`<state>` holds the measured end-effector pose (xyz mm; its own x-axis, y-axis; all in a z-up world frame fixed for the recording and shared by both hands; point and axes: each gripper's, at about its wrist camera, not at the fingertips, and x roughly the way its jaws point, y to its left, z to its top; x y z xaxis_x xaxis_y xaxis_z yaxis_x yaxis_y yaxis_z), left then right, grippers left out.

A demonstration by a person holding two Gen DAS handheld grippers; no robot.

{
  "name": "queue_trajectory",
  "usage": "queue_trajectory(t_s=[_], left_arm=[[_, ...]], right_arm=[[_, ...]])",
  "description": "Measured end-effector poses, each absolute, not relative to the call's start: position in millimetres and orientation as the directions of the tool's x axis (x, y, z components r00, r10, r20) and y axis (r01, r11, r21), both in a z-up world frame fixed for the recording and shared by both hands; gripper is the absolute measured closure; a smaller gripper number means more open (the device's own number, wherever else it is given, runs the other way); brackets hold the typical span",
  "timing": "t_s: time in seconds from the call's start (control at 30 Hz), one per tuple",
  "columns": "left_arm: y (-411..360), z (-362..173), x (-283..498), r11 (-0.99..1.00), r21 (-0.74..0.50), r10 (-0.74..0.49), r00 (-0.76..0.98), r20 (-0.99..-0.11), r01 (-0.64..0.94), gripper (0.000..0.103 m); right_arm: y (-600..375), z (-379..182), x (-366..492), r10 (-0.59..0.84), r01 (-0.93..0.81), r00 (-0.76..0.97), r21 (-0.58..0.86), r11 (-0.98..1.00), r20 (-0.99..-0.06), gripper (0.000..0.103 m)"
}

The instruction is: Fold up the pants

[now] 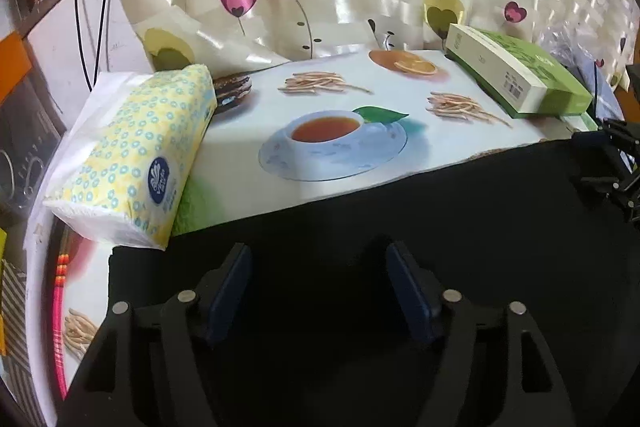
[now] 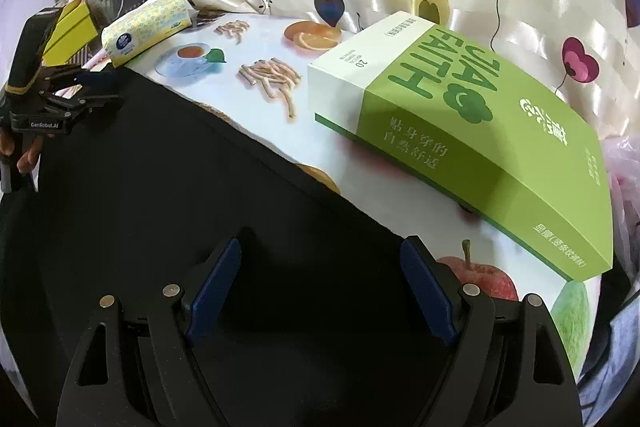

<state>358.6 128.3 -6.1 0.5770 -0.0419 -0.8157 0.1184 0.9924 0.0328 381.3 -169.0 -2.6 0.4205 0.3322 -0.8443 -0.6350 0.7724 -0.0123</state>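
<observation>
Now you have the black pants (image 1: 400,227) spread flat across the near part of the table (image 1: 248,163), their far edge running as a straight line in front of the printed teacup, with the tissue pack (image 1: 132,151) touching the far left corner of the cloth and the green box (image 2: 472,131) lying just beyond the far right edge. Judge the fabric as light, soft and limp: it will sag and drape the moment you lift it, and it looks smooth enough to slide over the glossy tablecloth, so a pinch at 1 point will likely drag the rest along. Take hold at the edge and corners, not in the middle of the panel, with 1 claw at each end of the same hem so the fold line stays straight. Your left gripper (image 1: 320,291) hangs over the cloth near the left corner, tilted steeply downward, its 2 blue pads (image 1: 228,291) spread wide with nothing pinched between them. Your right gripper (image 2: 320,291) sits in the same steep, nose-down pose toward the right side of the cloth, its jaws also wide apart and empty. Whether the fingertips touch the fabric you cannot tell, since black lies on black. Seen from the right wrist, your left hand (image 2: 24,151) grips its handle at the far left.
</observation>
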Motion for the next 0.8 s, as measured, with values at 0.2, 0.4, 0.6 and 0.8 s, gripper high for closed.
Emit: queue_trajectory(t_s=[0.2, 0.4, 0.6, 0.8], left_arm=[[116.9, -3.2, 357.6, 0.984, 0.031, -0.072, 0.557, -0.827, 0.174, 0.063], [89.7, -2.3, 352.1, 0.969, 0.102, -0.045, 0.566, -0.823, 0.225, 0.099], [91.4, 18.5, 331.9, 0.975, 0.118, -0.027, 0.632, -0.775, 0.186, 0.100], [87.9, 63.2, 281.8, 0.978, 0.131, -0.032, 0.732, -0.681, 0.164, 0.100]], right_arm=[[-169.1, 2.4, 380.0, 0.325, -0.647, 0.438, -0.043, 0.761, -0.838, 0.084], [-161.7, 5.7, 368.0, 0.287, -0.648, 0.489, -0.123, 0.752, -0.824, 0.089], [-163.6, 37.5, 334.7, 0.303, -0.642, 0.570, -0.183, 0.744, -0.764, 0.090], [-176.1, 79.6, 278.4, 0.351, -0.625, 0.647, -0.208, 0.752, -0.677, 0.090]])
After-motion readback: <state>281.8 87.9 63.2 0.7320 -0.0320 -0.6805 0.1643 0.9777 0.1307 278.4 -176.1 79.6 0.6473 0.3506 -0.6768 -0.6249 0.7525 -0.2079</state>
